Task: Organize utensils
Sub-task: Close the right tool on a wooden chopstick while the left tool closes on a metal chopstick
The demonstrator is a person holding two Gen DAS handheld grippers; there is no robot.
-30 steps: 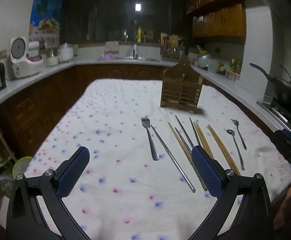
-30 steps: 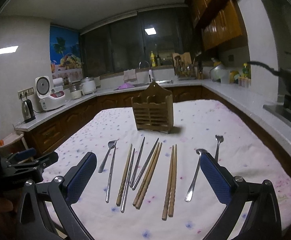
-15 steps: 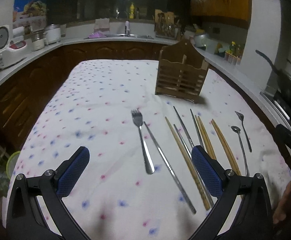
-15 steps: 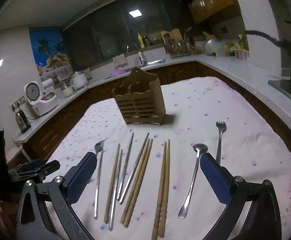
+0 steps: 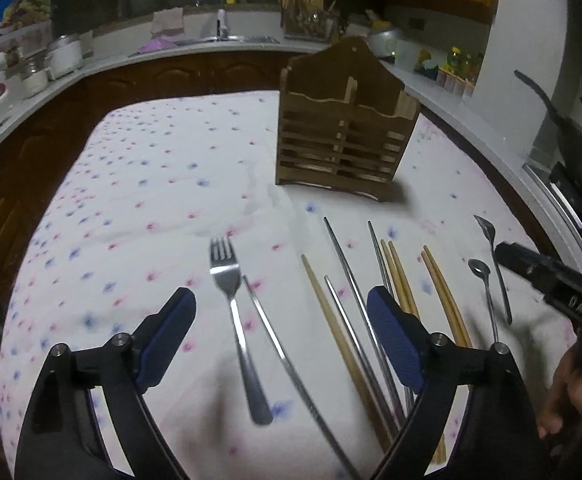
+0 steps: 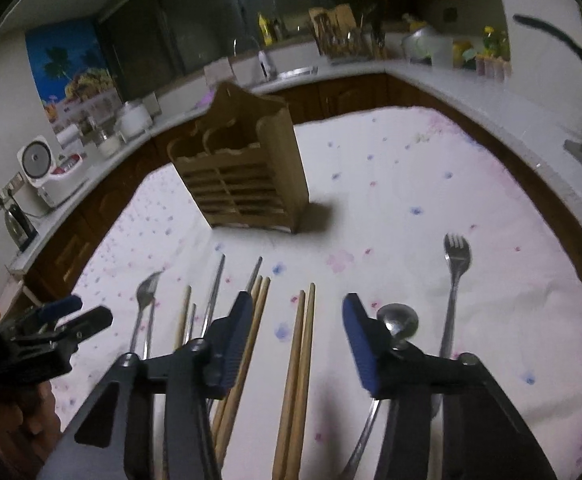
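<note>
Both grippers have dropped closer to the tablecloth (image 5: pixel 151 184) since a second ago, so the utensils look way bigger now. Left gripper (image 5: pixel 281 332) hangs spread wide over the big fork (image 5: pixel 235 320) and a metal chopstick (image 5: pixel 291 364). Right gripper (image 6: pixel 295 344) has narrowed, jaws apart, straddling a wooden chopstick pair (image 6: pixel 299 368) along the near edge. Wooden holder (image 5: pixel 343 144) stands toward the far edge. Right gripper's body (image 5: pixel 551 284) reads something like "DAS", blurry though.

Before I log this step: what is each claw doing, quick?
Left claw: open, holding nothing, above the big fork.
Right claw: open, holding nothing, astride a wooden chopstick pair.
</note>
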